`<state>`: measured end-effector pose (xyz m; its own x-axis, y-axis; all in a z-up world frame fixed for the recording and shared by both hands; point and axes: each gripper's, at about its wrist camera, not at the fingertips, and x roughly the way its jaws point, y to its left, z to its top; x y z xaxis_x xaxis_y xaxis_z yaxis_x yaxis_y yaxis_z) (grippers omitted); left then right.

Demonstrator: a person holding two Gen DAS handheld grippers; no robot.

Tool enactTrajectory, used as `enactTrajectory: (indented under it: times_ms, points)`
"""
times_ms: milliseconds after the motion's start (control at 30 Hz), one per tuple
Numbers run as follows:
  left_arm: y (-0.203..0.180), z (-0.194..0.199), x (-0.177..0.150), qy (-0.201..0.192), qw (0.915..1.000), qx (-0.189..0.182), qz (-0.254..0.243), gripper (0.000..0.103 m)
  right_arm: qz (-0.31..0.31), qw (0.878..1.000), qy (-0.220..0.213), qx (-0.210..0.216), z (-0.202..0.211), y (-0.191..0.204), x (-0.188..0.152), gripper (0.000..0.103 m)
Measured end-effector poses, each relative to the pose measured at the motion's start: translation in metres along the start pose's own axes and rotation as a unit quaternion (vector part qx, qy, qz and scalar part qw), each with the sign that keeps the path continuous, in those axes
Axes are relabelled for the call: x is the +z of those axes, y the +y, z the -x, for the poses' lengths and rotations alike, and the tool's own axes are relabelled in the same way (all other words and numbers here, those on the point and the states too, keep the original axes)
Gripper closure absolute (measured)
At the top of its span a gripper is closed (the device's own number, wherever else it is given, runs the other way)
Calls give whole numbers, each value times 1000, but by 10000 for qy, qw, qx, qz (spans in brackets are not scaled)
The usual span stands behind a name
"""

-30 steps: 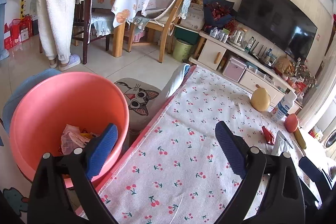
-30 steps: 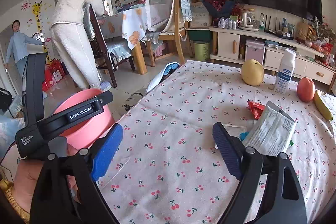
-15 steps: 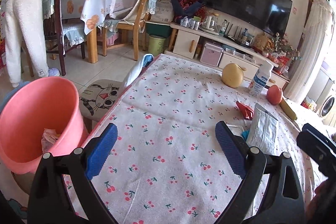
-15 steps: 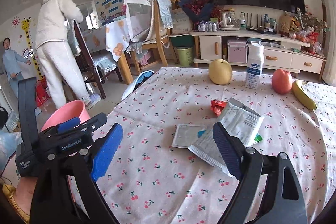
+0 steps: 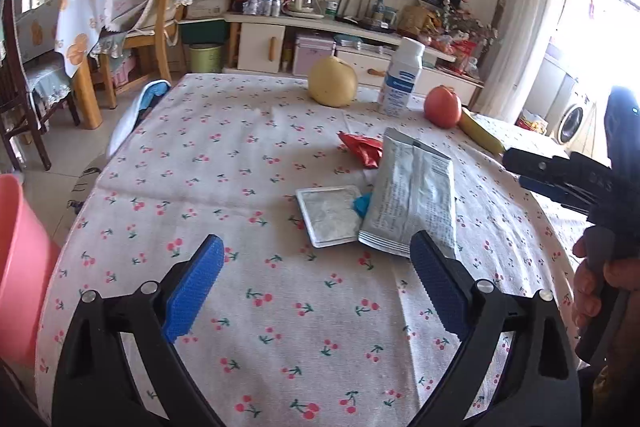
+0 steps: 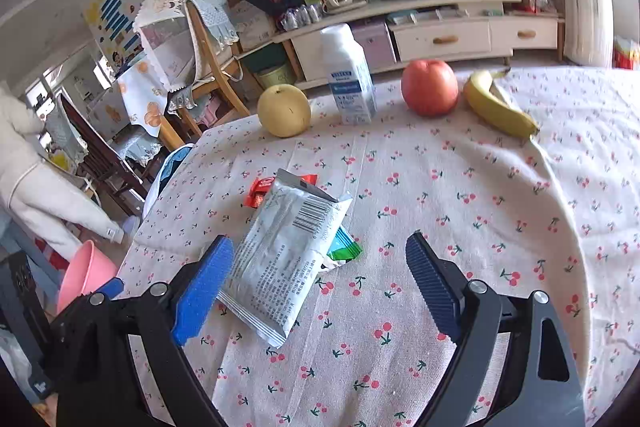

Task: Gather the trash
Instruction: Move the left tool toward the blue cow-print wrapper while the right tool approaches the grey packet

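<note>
Both grippers, left & right, jaws wide apart, nothing held, over table. Silver pouch lies near right gripper; pink bin far left.

Silver wrapper flat over smaller scraps

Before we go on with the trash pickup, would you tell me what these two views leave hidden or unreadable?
- Pink bucket: cut off by the left edge of the left wrist view, so its contents are unseen.
- Green wrapper: mostly under the silver packet in the right wrist view.
- Silver packet print: too small to read in either view.
- Red wrapper: partly behind the packet in both views.
</note>
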<state>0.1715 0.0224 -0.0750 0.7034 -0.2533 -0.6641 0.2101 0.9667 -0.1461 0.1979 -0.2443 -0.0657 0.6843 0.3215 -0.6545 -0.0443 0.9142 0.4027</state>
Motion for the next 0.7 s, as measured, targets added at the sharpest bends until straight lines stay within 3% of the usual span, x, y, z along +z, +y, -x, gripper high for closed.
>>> enactTrajectory:
  times_ms: [167, 467, 533, 700]
  points:
    - [-12, -17, 1, 114, 9994, -321, -81, 9, -523, 9948, 496, 714, -32, 0, -2, 18]
    - [-4, -43, 9, 267, 9995, -75, 170, 9, 119, 9978, 648, -6, -66, 25, -4, 20]
    - [3, -45, 11, 241, 9989, -50, 402, 9, 11, 9977, 675, 49, -74, 26, -3, 11]
    - [14, -50, 14, 242, 9977, 114, 622, 9, 250, 9972, 657, -242, -94, 40, 0, 9]
